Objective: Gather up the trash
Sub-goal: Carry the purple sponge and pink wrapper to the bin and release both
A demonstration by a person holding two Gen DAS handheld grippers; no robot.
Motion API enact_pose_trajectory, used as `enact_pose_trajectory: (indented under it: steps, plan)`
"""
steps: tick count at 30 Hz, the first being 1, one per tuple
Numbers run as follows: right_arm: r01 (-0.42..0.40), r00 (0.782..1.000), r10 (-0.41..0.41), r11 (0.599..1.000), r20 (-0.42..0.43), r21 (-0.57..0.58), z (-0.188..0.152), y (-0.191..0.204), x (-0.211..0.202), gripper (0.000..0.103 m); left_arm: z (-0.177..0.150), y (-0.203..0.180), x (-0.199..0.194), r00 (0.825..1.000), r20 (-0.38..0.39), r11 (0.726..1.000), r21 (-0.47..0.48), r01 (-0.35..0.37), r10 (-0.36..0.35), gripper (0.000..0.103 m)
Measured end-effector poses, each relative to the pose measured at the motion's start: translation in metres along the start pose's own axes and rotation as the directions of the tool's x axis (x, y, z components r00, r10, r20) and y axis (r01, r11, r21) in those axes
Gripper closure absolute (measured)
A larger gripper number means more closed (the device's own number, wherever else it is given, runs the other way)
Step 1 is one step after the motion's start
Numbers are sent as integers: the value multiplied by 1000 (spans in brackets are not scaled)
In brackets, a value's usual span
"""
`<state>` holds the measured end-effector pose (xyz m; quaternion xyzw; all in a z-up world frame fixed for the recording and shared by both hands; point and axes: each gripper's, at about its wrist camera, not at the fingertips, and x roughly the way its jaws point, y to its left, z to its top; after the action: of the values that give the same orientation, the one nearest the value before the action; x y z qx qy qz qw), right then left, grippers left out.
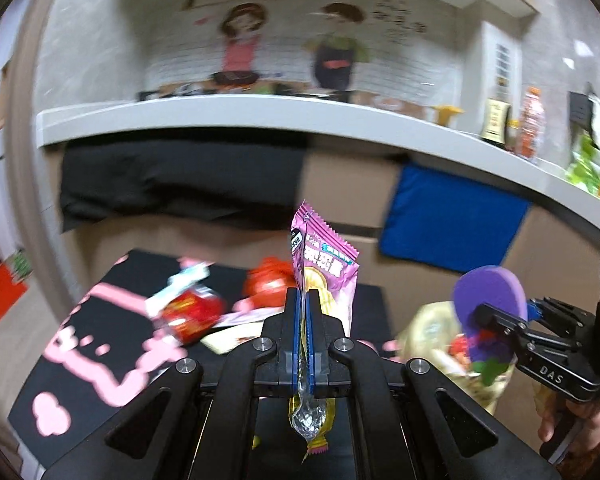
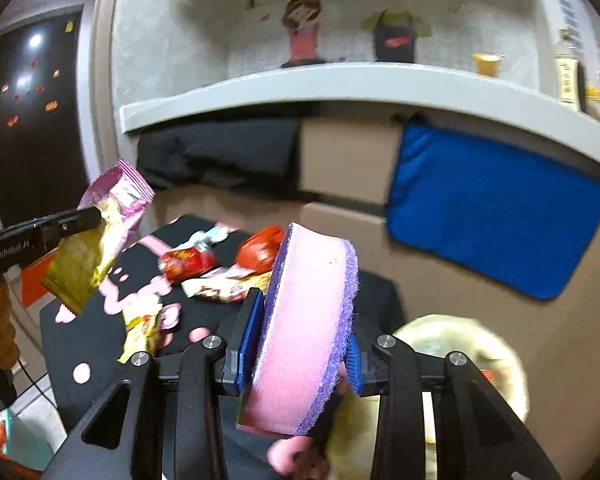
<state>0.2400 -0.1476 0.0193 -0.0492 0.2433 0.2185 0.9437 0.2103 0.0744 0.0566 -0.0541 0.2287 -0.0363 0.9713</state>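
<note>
My left gripper (image 1: 303, 296) is shut on a pink and yellow snack wrapper (image 1: 327, 272) and holds it upright above the black table (image 1: 80, 360). The same wrapper (image 2: 104, 236) shows in the right wrist view, at the left. My right gripper (image 2: 300, 320) is shut on a pink sponge with a purple scrub face (image 2: 308, 320). In the left wrist view the sponge (image 1: 490, 296) hangs over a bin lined with a yellowish bag (image 1: 432, 332). Several wrappers lie on the table: a red one (image 1: 188, 314), an orange-red one (image 1: 268, 282) and a cream one (image 2: 224, 288).
A grey shelf (image 1: 260, 114) runs across the back with bottles (image 1: 532, 124) at its right end. Below it hang a black cloth (image 1: 180, 180) and a blue cloth (image 1: 452, 220) over cardboard boxes. The bin (image 2: 460, 344) stands to the right of the table.
</note>
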Motion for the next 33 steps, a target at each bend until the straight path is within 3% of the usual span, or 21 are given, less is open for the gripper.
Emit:
enact_pose_trajectory:
  steps: [9,13,21,26,33]
  plan:
    - [135,989,-139,989,58,67,-3,-73,-56,70,3,-106,17,989,-3,986,81,145,-145,101]
    - [160,985,-167,982,54,103,-12,-95,-64,70,1,-132,32,983,-42,980,85,180,-177,101]
    - [166,986,-166,970,-12,177,-46,-127,-60,72,-15,-130,44,981,-95,982,71,176,-169,101]
    - [158,987,-152,965,-44,211,-62,-136,-50,72,-25,-121,60,971,-153,982,22,189,-183,101]
    - [203,979,-195,956,-57,212,-71,-144,-44,72,-38,-129,73,956,-200,974,31,224,-213,101]
